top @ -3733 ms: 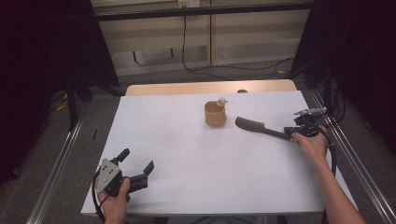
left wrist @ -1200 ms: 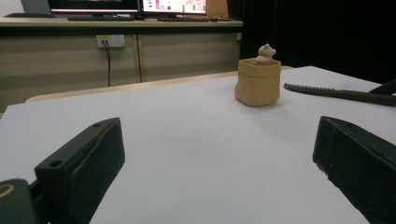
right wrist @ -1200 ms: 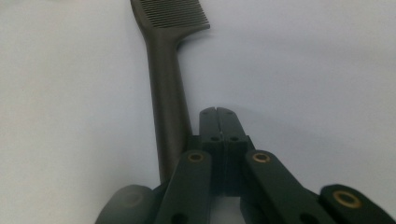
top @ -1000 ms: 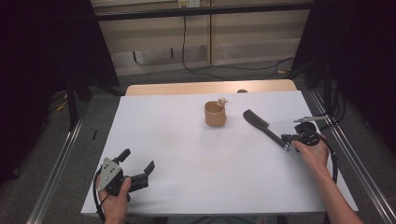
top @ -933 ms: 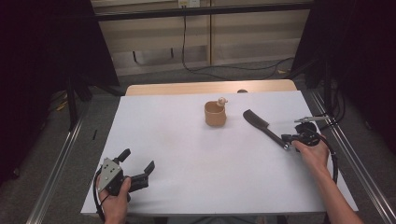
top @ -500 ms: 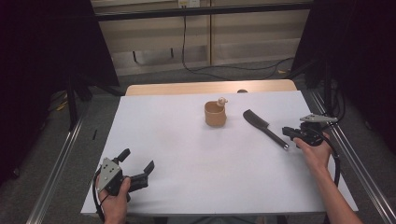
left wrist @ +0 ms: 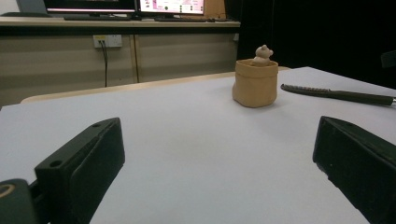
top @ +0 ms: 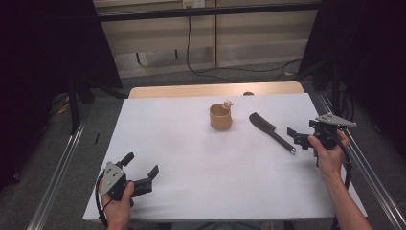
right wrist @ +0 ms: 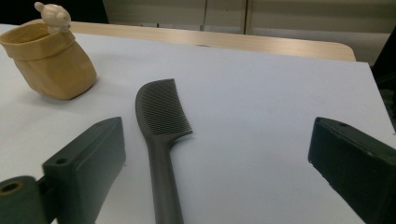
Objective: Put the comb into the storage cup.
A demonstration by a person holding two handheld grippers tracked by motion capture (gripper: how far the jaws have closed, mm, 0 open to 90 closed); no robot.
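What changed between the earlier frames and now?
The right gripper let go of the comb: its jaws have just been opening, and it backed off the handle end. The comb had been swung round and now lies flat. Left gripper and cup unchanged.

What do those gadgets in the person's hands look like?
Each black hand-held gripper, left and right, has two blocky black jaws with a small round hole near the tip. Each carries a grey three-cornered plate on top and trails a black cable. The forearms are bare, with no sleeves showing.

Right hand-held gripper jaws just opened, comb released onto table
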